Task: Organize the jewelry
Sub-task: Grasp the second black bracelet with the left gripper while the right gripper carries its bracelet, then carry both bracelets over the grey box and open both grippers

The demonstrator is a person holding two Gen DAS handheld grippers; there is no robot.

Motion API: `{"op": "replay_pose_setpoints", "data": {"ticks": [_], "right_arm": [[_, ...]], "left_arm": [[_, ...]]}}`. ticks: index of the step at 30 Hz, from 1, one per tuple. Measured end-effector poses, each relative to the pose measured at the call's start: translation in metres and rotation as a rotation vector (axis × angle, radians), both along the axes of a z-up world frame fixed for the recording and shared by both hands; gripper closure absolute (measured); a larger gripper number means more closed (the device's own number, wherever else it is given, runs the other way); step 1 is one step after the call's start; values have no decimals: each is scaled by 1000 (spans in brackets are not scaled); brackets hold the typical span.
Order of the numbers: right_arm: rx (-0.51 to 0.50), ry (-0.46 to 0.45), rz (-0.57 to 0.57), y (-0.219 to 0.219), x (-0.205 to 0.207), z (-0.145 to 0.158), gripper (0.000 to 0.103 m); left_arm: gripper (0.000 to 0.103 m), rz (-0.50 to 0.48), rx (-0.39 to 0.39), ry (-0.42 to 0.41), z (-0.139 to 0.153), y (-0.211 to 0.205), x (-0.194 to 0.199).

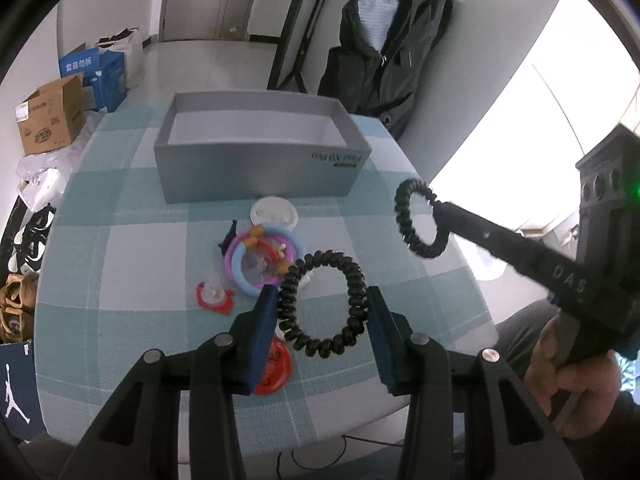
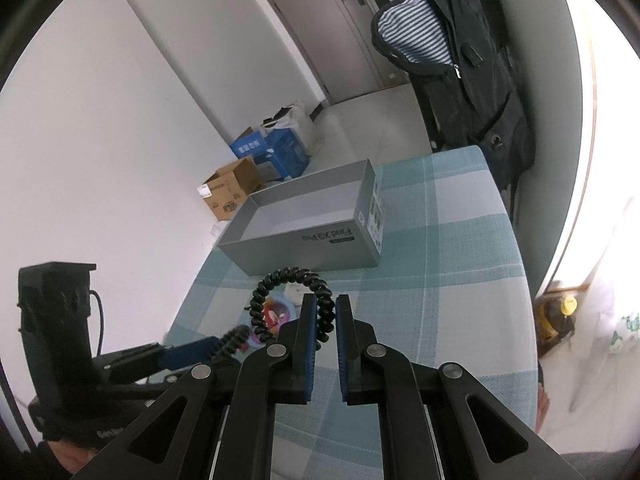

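My left gripper is shut on a black coiled bracelet, its blue pads pressing the coil's two sides just above the checked tablecloth. My right gripper is shut on a second black coiled bracelet; in the left wrist view that gripper hangs at the right with its bracelet in the air. An open grey box stands behind. In front of it lie pink and blue rings, a red piece, a white round lid and a red disc.
The table is rounded, with edges close at left and right. A dark jacket hangs behind the table. Cardboard and blue boxes sit on the floor at the left. A person's hand grips the right tool.
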State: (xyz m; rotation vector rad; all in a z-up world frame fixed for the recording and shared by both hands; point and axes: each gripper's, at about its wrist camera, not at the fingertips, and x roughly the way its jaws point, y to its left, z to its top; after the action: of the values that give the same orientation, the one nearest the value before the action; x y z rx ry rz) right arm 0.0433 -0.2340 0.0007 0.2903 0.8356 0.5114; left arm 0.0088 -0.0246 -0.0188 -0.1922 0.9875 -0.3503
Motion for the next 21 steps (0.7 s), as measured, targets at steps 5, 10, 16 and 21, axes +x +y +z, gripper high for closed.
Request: {"op": "replay_pose_setpoints", "data": {"ticks": [5,10,16,21], "right_arm": [[30,-7,6,1,1,3,95],[59,3,8,3,11,8,95],[56,-1,40,13,41,23,95],[29,-20,72,32,78,34,95]], "left_arm": [[65,47,2,-62,20,15,9],[65,83,-13,-76,28,30,26],[65,81,6,-94,34,36,52],[65,61,22,-107,38,38,83]]}}
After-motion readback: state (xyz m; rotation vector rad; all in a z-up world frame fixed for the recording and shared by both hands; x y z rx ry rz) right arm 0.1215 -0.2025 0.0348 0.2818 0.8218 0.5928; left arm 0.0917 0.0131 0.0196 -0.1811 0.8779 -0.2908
